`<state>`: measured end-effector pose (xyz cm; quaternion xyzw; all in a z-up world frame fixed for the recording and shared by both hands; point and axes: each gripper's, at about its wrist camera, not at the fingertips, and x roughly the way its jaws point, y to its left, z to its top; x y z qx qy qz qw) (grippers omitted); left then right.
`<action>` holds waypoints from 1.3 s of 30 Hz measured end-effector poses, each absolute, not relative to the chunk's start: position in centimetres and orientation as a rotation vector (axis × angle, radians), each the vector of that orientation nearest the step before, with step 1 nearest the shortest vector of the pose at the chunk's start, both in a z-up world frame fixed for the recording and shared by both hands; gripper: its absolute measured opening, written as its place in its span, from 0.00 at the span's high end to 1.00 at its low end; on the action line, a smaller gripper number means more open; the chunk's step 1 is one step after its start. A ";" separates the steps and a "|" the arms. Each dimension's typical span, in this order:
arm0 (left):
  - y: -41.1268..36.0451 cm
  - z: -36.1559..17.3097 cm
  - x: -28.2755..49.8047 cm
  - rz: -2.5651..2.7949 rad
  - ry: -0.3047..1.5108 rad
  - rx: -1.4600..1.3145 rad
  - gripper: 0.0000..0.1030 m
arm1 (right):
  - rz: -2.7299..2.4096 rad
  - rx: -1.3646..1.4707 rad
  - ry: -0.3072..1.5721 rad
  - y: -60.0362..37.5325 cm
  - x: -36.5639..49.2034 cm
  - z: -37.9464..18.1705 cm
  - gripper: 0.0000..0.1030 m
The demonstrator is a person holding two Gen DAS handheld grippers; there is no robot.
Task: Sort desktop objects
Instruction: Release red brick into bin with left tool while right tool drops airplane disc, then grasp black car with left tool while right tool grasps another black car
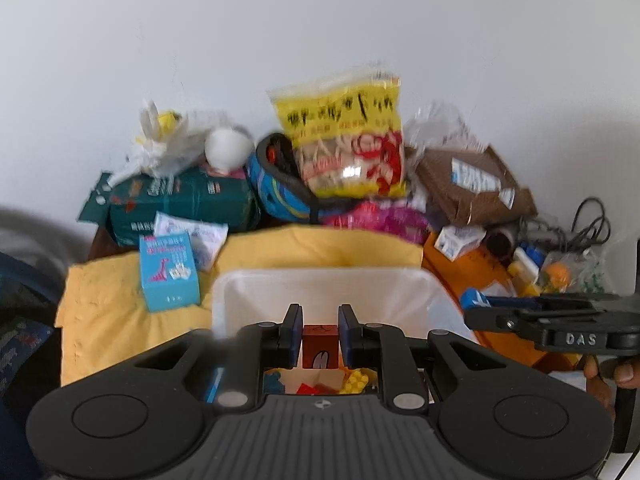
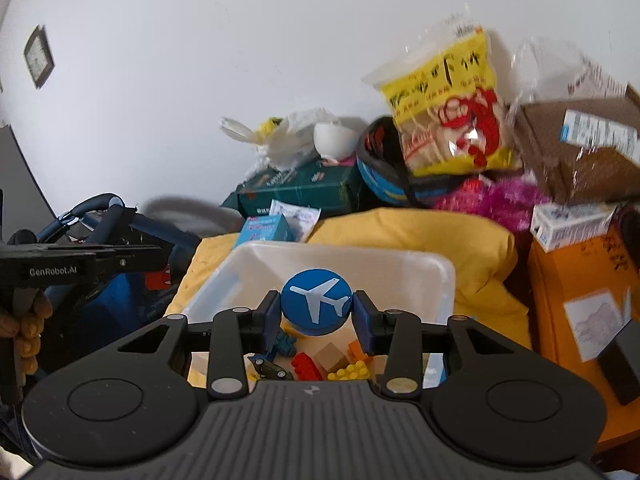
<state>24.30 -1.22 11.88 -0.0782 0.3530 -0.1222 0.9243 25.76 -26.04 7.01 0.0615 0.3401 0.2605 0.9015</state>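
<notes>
My left gripper [image 1: 319,330] is shut on a small reddish-brown wooden block [image 1: 320,346] and holds it over a white plastic bin [image 1: 240,292]. The right gripper [image 2: 316,314] is shut on a round blue disc with a white aeroplane [image 2: 316,307], also above the white bin [image 2: 400,260]. Several toy pieces lie in the bin: a red brick [image 2: 306,366], a yellow brick [image 2: 349,371], a wooden cube [image 2: 331,356] and a blue figure [image 2: 285,343]. The other gripper shows at the right edge of the left wrist view [image 1: 476,300] and at the left edge of the right wrist view.
The bin sits on a yellow cloth [image 1: 104,304]. A blue dinosaur box [image 1: 170,272], a green box [image 1: 180,204], a yellow snack bag [image 1: 348,140] and a brown bag [image 1: 472,184] crowd the back by the wall. An orange surface [image 2: 568,280] lies to the right.
</notes>
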 end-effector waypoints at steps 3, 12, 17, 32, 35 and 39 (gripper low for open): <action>-2.0 11.0 25.6 -0.249 0.799 -0.127 0.50 | 0.525 0.134 0.764 -25.6 27.5 6.2 0.57; -0.2 9.2 23.0 -0.218 0.755 -0.128 0.43 | 0.520 0.126 0.786 -25.6 27.6 5.3 0.39; 0.3 6.4 18.5 -0.259 0.725 -0.115 0.40 | 0.609 0.086 0.730 -25.2 23.7 4.7 0.38; -2.5 -6.3 16.1 -0.228 0.938 -0.077 0.40 | 0.626 -0.211 0.869 -19.8 19.9 -7.6 0.43; -3.2 -6.7 17.1 -0.231 0.935 -0.064 0.36 | 0.629 -0.248 0.878 -18.6 21.5 -8.4 0.43; -3.9 -7.5 17.8 -0.243 0.945 -0.049 0.33 | 0.635 -0.287 0.911 -17.9 22.6 -9.8 0.43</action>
